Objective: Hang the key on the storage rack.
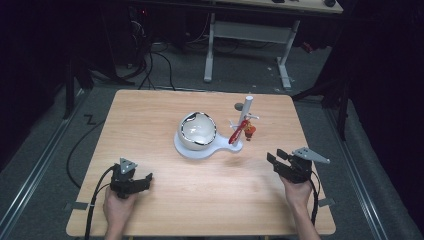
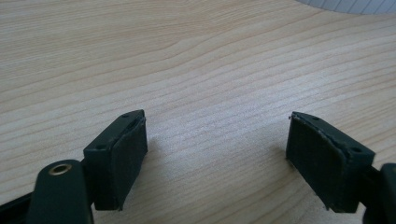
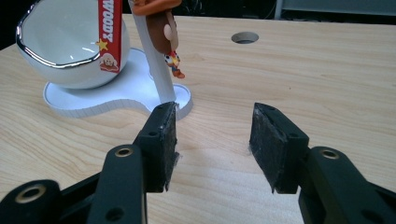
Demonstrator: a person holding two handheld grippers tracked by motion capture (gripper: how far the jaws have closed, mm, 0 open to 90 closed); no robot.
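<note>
My right hand-held gripper (image 3: 212, 144) gapes empty, low over the worktop (image 1: 165, 200), near the stand's post (image 3: 156, 70). Woody keychain (image 3: 161, 32) hangs there, untaken. Left hand-held gripper (image 2: 217, 156) open, idle.

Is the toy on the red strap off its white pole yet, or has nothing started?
Nothing looks done: the toy on the red strap hangs from the white pole beside the bowl. In hand: the right claw, open and empty, points at the pole's base. Left: grabbing the toy. The left claw is open over bare table.
</note>
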